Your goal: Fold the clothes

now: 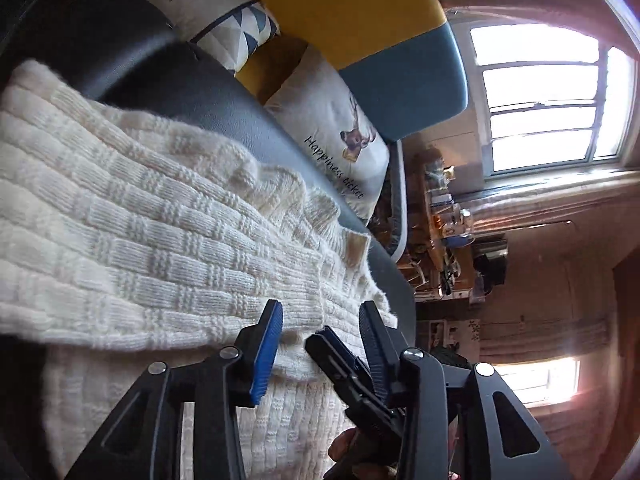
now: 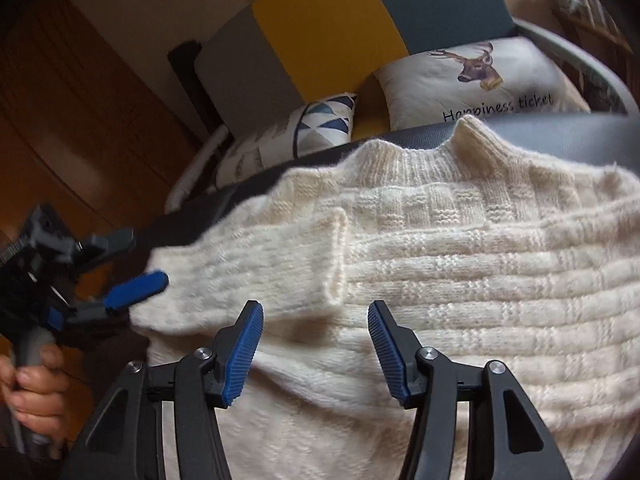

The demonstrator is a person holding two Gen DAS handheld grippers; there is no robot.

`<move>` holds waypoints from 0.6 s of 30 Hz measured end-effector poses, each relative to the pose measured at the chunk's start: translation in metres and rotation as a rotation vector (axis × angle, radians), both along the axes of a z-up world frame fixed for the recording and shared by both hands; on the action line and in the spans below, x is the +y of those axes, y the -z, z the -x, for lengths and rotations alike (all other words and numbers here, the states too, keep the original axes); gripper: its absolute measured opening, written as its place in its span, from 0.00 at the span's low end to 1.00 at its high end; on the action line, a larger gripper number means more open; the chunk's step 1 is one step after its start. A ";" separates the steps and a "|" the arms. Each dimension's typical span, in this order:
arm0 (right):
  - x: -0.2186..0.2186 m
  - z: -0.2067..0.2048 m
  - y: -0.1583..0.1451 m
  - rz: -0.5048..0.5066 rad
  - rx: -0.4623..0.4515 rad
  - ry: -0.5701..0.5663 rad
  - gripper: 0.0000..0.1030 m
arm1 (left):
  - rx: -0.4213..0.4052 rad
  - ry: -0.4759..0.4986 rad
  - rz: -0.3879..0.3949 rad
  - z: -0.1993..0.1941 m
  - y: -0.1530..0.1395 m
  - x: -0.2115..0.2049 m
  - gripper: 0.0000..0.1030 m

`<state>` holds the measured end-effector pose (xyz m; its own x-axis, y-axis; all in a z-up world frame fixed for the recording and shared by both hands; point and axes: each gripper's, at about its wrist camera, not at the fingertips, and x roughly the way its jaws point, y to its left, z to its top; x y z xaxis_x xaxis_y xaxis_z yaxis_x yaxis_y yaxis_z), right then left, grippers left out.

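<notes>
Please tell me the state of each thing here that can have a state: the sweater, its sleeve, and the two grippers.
Sweater: lying flat on the dark surface, collar away from camera.
Sleeve: folded across the body.
Left hand-held gripper: open, holding nothing.
Right hand-held gripper: open, over the sleeve cuff.

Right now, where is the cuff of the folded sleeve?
In the right wrist view the sleeve cuff lies flat on the cream sweater's chest, below its collar, just ahead of the open right tongs.
</notes>
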<state>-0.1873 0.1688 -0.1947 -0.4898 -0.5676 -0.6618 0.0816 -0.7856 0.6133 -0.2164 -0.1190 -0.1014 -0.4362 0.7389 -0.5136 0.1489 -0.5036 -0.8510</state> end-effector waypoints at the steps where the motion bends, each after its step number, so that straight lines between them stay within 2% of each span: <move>1: 0.004 -0.002 0.004 0.070 -0.024 0.030 0.54 | 0.002 -0.025 -0.020 -0.005 0.002 -0.012 0.46; 7: 0.030 -0.011 0.025 0.488 -0.169 0.210 0.54 | -0.010 -0.160 -0.140 -0.034 0.021 -0.075 0.49; 11: 0.014 -0.005 0.027 0.522 -0.160 0.251 0.51 | -0.042 -0.217 -0.211 -0.045 0.043 -0.097 0.50; 18: -0.006 0.011 0.032 0.482 -0.159 0.349 0.46 | -0.072 -0.321 -0.345 -0.064 0.066 -0.127 0.53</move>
